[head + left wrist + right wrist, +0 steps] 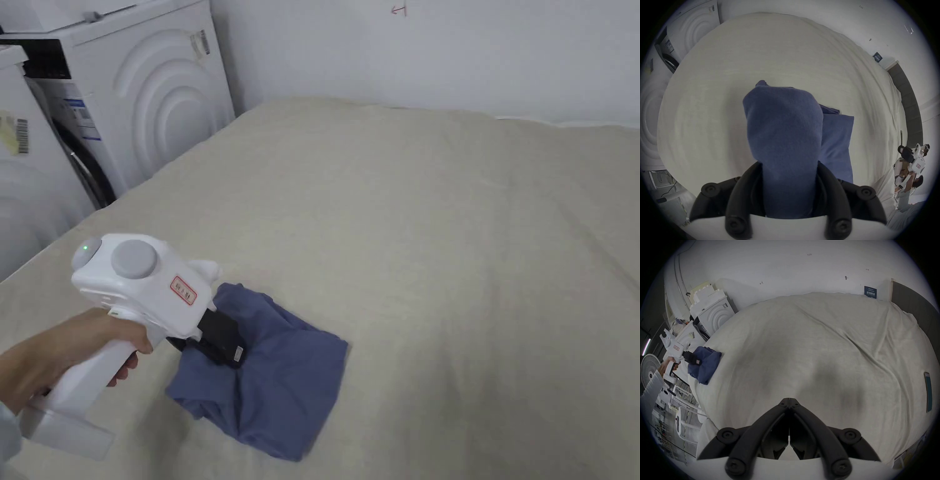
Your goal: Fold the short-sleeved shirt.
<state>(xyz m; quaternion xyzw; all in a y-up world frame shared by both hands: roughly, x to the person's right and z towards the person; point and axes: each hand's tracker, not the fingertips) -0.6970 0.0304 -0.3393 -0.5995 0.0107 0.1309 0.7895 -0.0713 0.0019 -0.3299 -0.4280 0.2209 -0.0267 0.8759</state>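
The blue short-sleeved shirt [281, 381] lies bunched into a small folded bundle on the near left part of the bed. My left gripper [219, 340], held by a hand [75, 350], has its black jaws in the bundle's left side. In the left gripper view a thick fold of the shirt [782, 138] runs up between the jaws of the left gripper [789, 170] and hides their tips. My right gripper [789, 400] hangs over bare sheet with its jaws together and nothing between them. From there the shirt [708, 365] and the left gripper [693, 359] show far to the left.
The beige sheet [437, 219] covers the whole bed. White washing machines [156, 106] stand by the bed's far left edge. A phone [928, 392] lies near the bed's right side, with a dark headboard [916, 308] beyond. A fan [649, 368] stands off the left.
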